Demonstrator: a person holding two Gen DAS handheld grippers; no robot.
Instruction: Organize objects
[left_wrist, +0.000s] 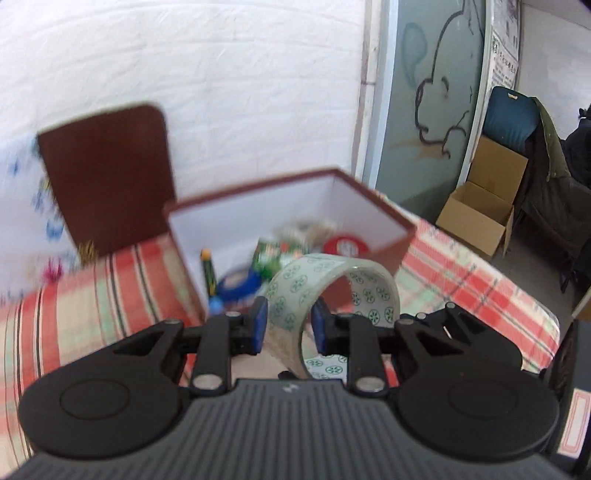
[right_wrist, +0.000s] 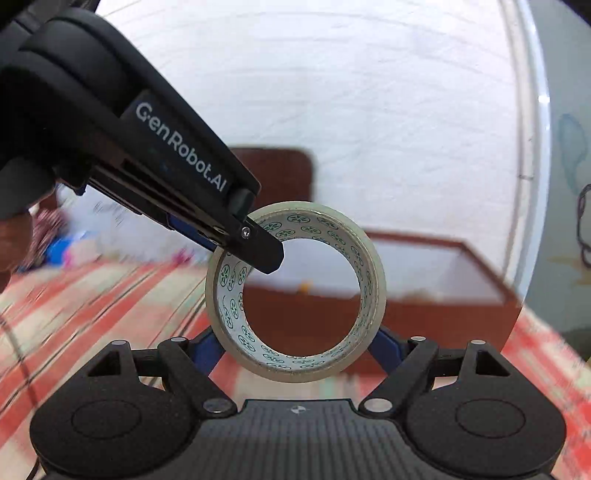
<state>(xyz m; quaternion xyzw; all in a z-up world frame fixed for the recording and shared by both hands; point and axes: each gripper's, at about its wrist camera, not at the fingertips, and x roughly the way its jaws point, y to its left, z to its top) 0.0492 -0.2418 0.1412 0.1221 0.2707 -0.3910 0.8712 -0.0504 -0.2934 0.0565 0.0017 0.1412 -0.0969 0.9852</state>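
A clear tape roll (left_wrist: 295, 291) printed with green marks hangs above the checked cloth, just in front of the open brown box (left_wrist: 369, 195). My left gripper (left_wrist: 290, 325) is shut on the roll's wall, one blue pad outside and one inside the ring. In the right wrist view the roll (right_wrist: 369, 258) faces the camera, and the left gripper (right_wrist: 258, 251) reaches in from the upper left. My right gripper (right_wrist: 295, 347) stands open and wide. Its blue fingers (right_wrist: 205, 349) show beside the roll's lower edge, tips hidden behind it. The box (right_wrist: 443, 306) lies beyond.
The box holds a red tape roll (left_wrist: 345, 245), a blue round tin (left_wrist: 238, 286), a green stick (left_wrist: 207, 273) and a green packet (left_wrist: 269, 258). Its brown lid (left_wrist: 107, 177) leans on the white wall. A cardboard carton (left_wrist: 480, 206) and a coat-draped chair (left_wrist: 546, 173) stand right of the table (left_wrist: 461, 280).
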